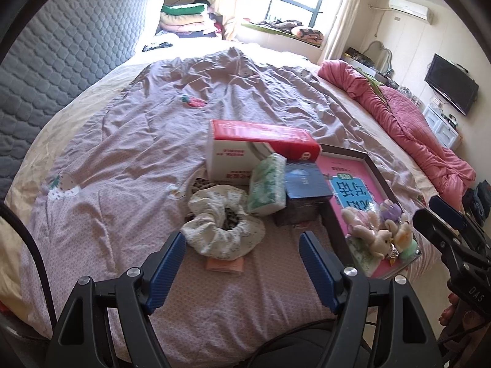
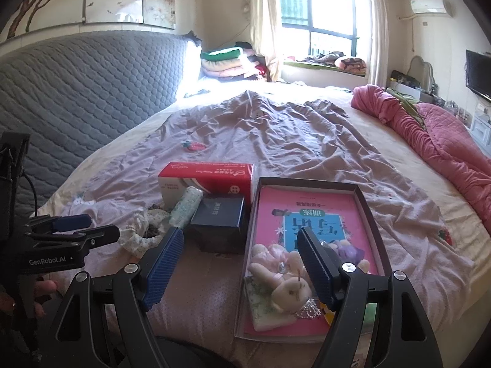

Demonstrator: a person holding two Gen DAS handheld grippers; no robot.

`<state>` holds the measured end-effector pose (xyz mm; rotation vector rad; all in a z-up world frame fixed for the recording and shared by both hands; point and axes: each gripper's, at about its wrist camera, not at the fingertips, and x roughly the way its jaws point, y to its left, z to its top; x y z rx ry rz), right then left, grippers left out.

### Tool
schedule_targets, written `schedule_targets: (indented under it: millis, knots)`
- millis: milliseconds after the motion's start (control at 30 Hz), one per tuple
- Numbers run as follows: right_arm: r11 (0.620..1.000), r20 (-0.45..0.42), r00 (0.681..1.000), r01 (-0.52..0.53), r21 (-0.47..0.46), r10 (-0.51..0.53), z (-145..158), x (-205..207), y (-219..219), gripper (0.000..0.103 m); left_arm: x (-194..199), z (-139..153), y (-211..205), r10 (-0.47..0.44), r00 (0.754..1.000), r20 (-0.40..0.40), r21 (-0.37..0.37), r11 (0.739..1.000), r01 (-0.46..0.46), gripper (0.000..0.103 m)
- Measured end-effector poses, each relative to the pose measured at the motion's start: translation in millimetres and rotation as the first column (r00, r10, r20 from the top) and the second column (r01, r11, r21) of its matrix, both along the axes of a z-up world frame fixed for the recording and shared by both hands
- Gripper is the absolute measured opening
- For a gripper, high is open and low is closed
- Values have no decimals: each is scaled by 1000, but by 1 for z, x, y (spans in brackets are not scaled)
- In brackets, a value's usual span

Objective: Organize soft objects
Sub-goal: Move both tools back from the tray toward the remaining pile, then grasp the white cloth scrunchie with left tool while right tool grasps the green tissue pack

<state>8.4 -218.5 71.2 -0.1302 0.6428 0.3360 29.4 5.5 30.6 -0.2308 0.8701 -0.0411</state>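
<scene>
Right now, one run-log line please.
left gripper: jaws open, empty, over floral scrunchie | right gripper: jaws open, empty, at box tray | plush bunnies: in tray

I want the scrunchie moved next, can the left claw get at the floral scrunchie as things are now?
Probably yes. The left claw is open with the floral scrunchie just ahead of its fingertips on the bedspread, nothing lying between them; the tissue pack stands beside it.

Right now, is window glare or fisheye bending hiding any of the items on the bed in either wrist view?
Left wrist: glare whitens the far bed; scrunchie and plush toys stay clear. Right wrist: same washout near the window; edges bend, tissue pack sharp.
</scene>
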Motion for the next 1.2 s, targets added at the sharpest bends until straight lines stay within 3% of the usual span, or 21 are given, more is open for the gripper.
schedule_targets:
  millis: [400, 767, 1000, 1200]
  knots:
    - [996, -43, 995, -87, -20, 86, -17, -1, 34, 78, 0, -24, 39, 75, 996, -54, -41, 996, -77, 76]
    - [990, -109, 984, -143, -1, 142, -36, 12, 63, 78, 11, -48, 47, 72, 993, -98, -86, 993, -81, 76]
    - [991, -144, 981, -133, 2, 132, -45, 47, 79, 78, 26, -64, 47, 74, 990, -116, -113, 990, -87, 76]
    - [993, -206, 972, -115, 4, 113, -60, 86, 97, 78, 32, -69, 49, 74, 993, -87, -104, 991, -83, 76]
